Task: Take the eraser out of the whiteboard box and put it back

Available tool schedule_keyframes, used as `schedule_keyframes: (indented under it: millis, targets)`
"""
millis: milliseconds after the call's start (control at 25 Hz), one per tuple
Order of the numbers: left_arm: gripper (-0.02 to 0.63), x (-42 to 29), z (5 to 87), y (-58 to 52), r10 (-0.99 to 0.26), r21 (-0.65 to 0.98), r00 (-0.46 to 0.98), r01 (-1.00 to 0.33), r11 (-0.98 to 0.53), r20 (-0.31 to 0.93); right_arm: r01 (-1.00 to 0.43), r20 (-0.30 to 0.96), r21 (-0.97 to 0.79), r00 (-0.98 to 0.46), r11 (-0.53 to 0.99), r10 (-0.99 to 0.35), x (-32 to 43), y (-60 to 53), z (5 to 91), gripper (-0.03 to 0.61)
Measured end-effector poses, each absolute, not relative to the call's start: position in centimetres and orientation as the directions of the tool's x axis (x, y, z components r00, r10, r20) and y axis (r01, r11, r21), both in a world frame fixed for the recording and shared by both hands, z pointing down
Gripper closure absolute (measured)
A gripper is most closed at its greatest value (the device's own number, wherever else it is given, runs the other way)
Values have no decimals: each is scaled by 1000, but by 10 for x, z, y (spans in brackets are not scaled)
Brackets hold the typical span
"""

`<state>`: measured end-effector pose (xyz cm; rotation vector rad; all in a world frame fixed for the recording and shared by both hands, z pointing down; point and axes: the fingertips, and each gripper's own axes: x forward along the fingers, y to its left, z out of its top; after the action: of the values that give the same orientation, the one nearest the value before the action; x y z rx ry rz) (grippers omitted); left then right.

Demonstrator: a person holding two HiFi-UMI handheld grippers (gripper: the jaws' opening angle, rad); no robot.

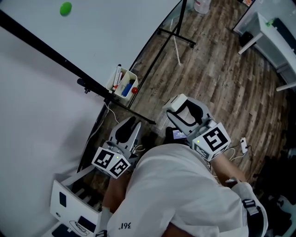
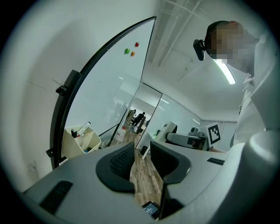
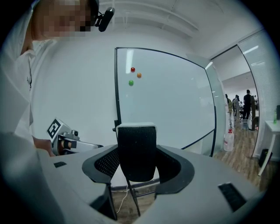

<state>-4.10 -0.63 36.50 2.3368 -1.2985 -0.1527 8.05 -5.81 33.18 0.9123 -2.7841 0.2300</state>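
Note:
The eraser, black felt with a white back, stands upright between the jaws of my right gripper, which is shut on it. From the head view this gripper hovers over the wooden floor, to the right of the whiteboard box. That cream box hangs on the whiteboard's lower frame and holds several markers. My left gripper is below the box, open, with nothing between its jaws. The box appears at the left of the left gripper view, apart from the jaws.
The whiteboard fills the upper left, with a green magnet on it. Its black stand legs cross the floor. A white table stands at the upper right, a white carton at the lower left.

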Motion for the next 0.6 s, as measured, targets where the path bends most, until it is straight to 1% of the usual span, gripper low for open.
schedule_keyframes:
  millis: [600]
  targets:
    - [495,-40,368,-8,-828,455,547,-772,-443,123,-592,246,-97,-793,800,-558,79,-61,335,314]
